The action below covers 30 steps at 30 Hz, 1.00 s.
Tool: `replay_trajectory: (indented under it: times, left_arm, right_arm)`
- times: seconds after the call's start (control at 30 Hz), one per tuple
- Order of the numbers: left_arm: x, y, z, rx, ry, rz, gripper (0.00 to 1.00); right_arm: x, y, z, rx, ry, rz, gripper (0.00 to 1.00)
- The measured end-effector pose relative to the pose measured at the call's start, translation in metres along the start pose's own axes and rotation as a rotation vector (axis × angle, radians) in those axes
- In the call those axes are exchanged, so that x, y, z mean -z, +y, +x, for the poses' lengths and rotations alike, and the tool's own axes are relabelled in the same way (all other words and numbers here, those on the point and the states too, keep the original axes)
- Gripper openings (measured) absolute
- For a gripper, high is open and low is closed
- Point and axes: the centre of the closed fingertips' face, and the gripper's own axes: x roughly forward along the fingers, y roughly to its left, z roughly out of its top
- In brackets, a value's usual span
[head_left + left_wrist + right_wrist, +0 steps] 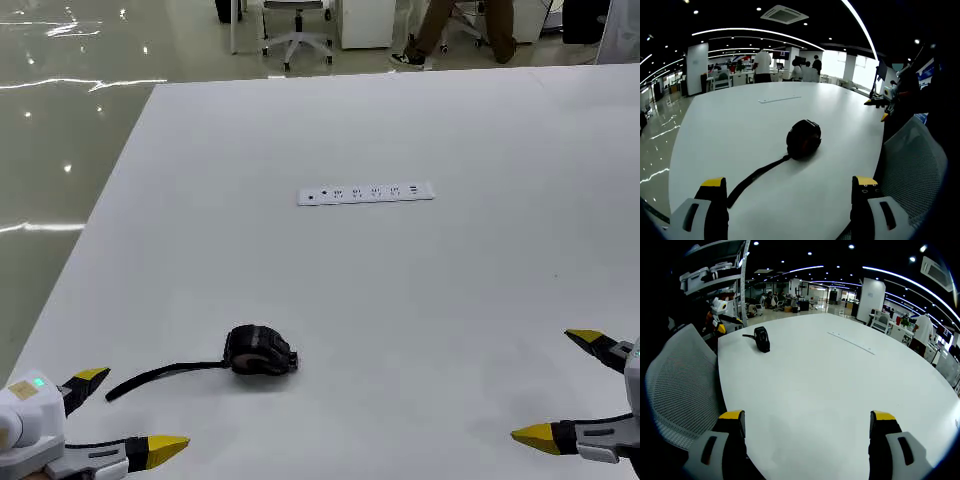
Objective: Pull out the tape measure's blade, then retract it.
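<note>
Down at the lower left of the head view, the black tape measure (pixel 260 352) lies on the white table (pixel 420 280). Its strap (pixel 160 378) trails left toward the left gripper (pixel 128 412), whose jaws are wide and empty. The right gripper (pixel 560 386), lower right, is spread wide too. A power strip (pixel 366 192) lies above centre.

Left gripper view: the tape measure sits at centre, beyond the spread jaws.

Right gripper view: it is small at upper left, well apart from the wide jaws.

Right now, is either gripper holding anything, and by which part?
Nothing held. Left gripper and right gripper are both open; the tape measure lies free on the table, its strap pointing toward the left gripper.
</note>
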Motion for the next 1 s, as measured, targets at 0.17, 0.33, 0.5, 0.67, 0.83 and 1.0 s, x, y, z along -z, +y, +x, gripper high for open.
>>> replay_trajectory:
  times: [0.17, 0.33, 0.5, 0.67, 0.83, 1.0]
  left_arm:
    - [0.002, -0.002, 0.000, 0.010, 0.010, -0.004, 1.00]
    - [0.002, 0.001, -0.002, 0.000, 0.008, -0.003, 1.00]
    - [0.005, 0.007, -0.004, -0.009, 0.014, -0.007, 1.00]
    - [0.001, 0.004, -0.002, -0.001, 0.013, 0.000, 1.00]
    - [-0.002, 0.001, 0.000, 0.009, 0.016, 0.006, 1.00]
    - [-0.008, -0.001, 0.004, 0.028, 0.038, 0.051, 1.00]
  right_arm:
    - [0.007, -0.001, 0.003, -0.011, 0.010, -0.004, 0.99]
    - [0.005, 0.000, 0.008, -0.019, 0.013, -0.011, 1.00]
    - [0.002, 0.002, 0.010, -0.022, 0.011, -0.010, 1.00]
    - [0.002, -0.003, 0.011, -0.023, 0.024, -0.023, 1.00]
    - [0.001, -0.008, 0.011, -0.019, 0.033, -0.028, 1.00]
    - [-0.003, -0.010, 0.013, -0.023, 0.035, -0.043, 1.00]
